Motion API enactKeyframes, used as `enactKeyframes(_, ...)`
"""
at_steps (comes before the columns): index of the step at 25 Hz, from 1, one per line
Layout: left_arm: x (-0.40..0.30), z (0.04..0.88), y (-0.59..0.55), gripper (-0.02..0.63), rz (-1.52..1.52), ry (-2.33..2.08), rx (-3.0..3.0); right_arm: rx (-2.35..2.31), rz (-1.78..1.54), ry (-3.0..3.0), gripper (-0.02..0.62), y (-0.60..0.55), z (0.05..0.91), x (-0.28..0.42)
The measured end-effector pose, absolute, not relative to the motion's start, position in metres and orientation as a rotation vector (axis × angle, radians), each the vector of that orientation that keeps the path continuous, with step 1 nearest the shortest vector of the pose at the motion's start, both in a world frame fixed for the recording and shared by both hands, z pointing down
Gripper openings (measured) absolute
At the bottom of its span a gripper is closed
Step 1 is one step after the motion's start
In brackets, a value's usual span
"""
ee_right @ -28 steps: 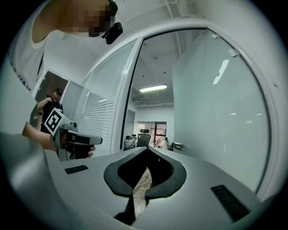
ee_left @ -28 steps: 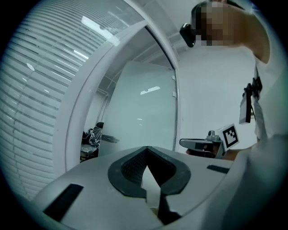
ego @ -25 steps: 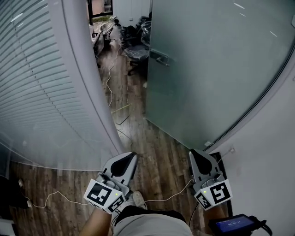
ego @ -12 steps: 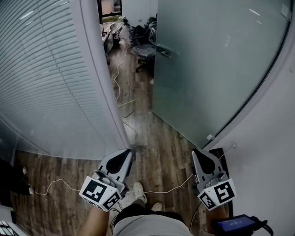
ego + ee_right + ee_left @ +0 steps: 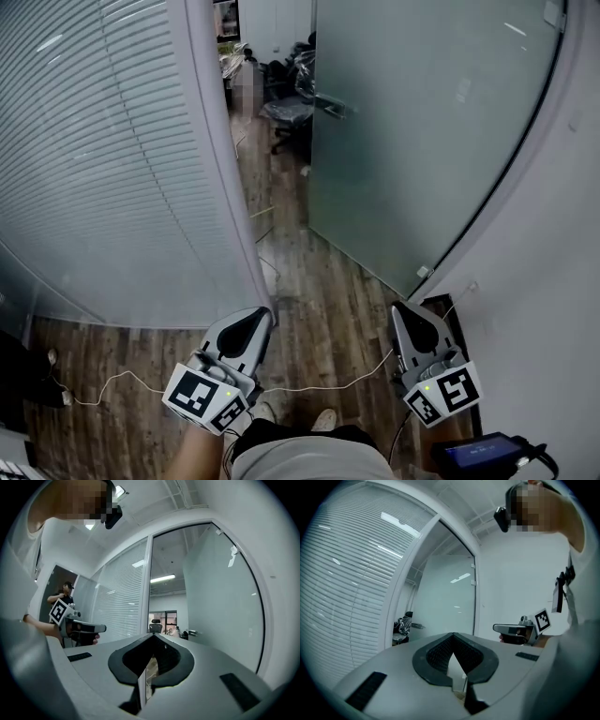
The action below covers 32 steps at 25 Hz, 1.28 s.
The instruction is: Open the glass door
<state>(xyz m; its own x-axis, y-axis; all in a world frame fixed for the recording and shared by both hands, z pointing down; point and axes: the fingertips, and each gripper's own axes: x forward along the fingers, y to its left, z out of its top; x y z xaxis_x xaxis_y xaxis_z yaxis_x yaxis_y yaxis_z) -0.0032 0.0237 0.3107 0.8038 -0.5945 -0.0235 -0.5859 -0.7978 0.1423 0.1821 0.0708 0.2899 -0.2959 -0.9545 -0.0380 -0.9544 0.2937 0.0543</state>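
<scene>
A: Both tools first. What are they doing?

B: The left gripper (image 5: 265, 313) has its jaws pressed together with nothing between them. The right gripper (image 5: 401, 307) is the same, tips meeting and empty. Both are held level, low in front of the person, pointing at the doorway and touching nothing.

A: And the glass door?

B: The glass door (image 5: 412, 141) is frosted and already swung inward, away from the person. Its pivot corner sits by the right-hand frame, just ahead of the right gripper. Its free edge, with the door handle (image 5: 330, 105), is deeper in and well apart from both tools. Between that edge and the blind-covered wall (image 5: 94, 169) on the left there's an open gap, and the wooden floor (image 5: 328, 281) runs through it to the office chairs (image 5: 286, 108) beyond.

A: So is the job finished?

B: Mostly, I'd judge — the opening looks wide enough to walk through. If it needs more swing, I'd use the right gripper, since it's on the door's side.

A: How?

B: Keep the jaws closed and lay the tips against the glass close to the handle edge, not near the pivot, where a push does little. Press slowly and squarely — glass is slick, so an angled tip may skid. Keep the left gripper clear of the blind-covered wall.
</scene>
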Motion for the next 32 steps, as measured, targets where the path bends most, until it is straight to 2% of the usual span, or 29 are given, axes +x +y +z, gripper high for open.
enactKeyframes(13, -0.062, 0.31, 0.018, 0.0, -0.12, -0.817, 2.929, 1.942, -0.198, -2.403, 0.0, 0.083, 0.289, 0.113)
enactKeyframes(32, -0.074, 0.308, 0.017, 0.0, -0.133, -0.825, 2.913, 1.97, -0.197, -2.373, 0.0, 0.085, 0.282, 0.106)
